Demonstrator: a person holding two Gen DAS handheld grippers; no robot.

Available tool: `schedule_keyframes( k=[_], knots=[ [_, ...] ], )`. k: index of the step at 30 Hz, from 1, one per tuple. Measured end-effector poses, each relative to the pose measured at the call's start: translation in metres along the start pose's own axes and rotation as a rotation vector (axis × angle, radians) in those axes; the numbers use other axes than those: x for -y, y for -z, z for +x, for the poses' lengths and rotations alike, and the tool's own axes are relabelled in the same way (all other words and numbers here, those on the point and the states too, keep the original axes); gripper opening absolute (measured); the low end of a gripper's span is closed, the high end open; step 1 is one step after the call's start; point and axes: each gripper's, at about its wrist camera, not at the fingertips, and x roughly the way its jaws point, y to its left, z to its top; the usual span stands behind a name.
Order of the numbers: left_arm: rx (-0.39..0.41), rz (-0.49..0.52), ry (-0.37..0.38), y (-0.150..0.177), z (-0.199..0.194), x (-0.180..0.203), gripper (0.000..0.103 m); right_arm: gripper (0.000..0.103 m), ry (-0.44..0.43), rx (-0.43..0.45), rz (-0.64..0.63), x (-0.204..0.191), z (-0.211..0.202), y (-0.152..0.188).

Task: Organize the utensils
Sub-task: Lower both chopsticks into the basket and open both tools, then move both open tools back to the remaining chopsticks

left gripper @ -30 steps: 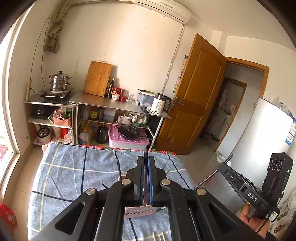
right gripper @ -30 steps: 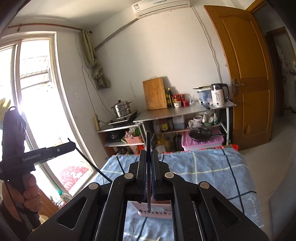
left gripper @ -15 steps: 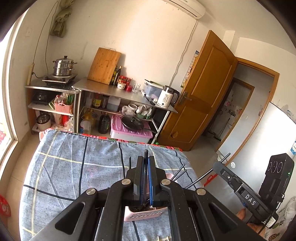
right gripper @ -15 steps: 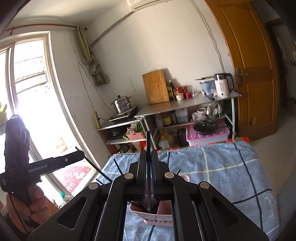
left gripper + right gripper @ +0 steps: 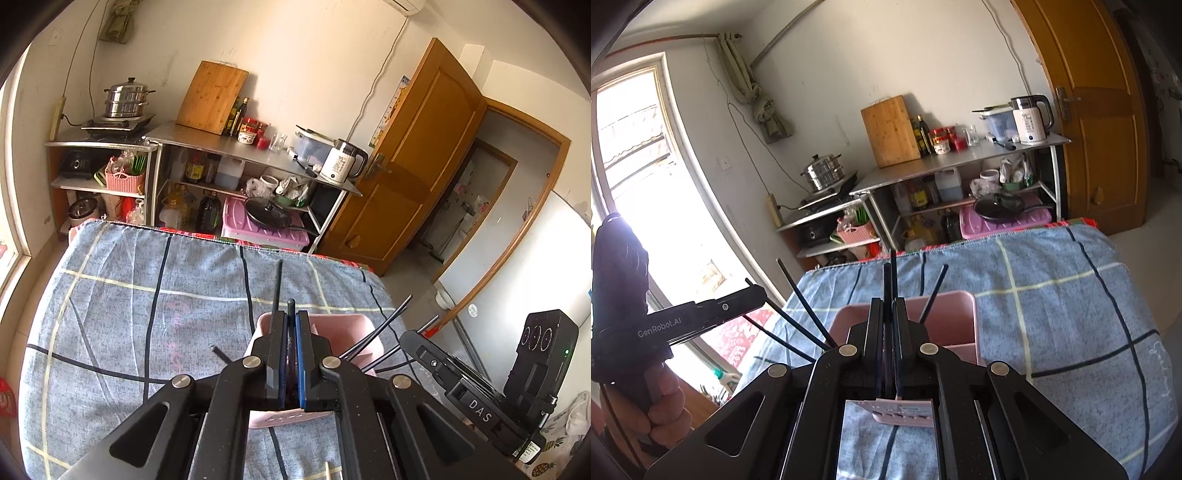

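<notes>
Chopsticks (image 5: 888, 288) were pinched in both the left gripper (image 5: 291, 325) and right gripper (image 5: 888, 314) above the pink holder (image 5: 955, 325), apparently awaiting lowering and release.

Checked blue cloth (image 5: 147, 295), kettle (image 5: 341, 166), steamer pot (image 5: 125, 99)

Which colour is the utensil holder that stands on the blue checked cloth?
The utensil holder is pink; the right wrist view shows it best.
</notes>
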Motion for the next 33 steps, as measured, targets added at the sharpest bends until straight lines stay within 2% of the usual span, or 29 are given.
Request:
schedule_keyframes(
  k=[5, 7, 9, 17, 23, 33],
  knots=[
    [-0.009, 0.014, -0.042, 0.002, 0.001, -0.001, 0.007, 0.005, 0.002, -0.026, 0.004, 0.004, 0.002, 0.0],
    [0.001, 0.009, -0.05, 0.003, -0.002, -0.002, 0.016, 0.006, 0.005, -0.017, -0.004, 0.005, -0.003, -0.002],
    [0.023, 0.01, -0.054, 0.006, -0.01, -0.003, 0.021, 0.01, 0.014, -0.001, -0.015, 0.005, -0.01, -0.003],
    [0.09, 0.044, -0.088, 0.022, -0.044, 0.009, 0.022, 0.013, 0.034, 0.043, -0.068, 0.0, -0.049, 0.001],
    [0.128, 0.085, -0.083, 0.052, -0.072, 0.028, 0.022, 0.013, 0.047, 0.064, -0.099, -0.004, -0.083, 0.021],
    [0.103, 0.147, -0.062, 0.122, -0.092, 0.058, 0.022, 0.013, 0.065, 0.052, -0.103, 0.0, -0.122, 0.069]
  ],
)
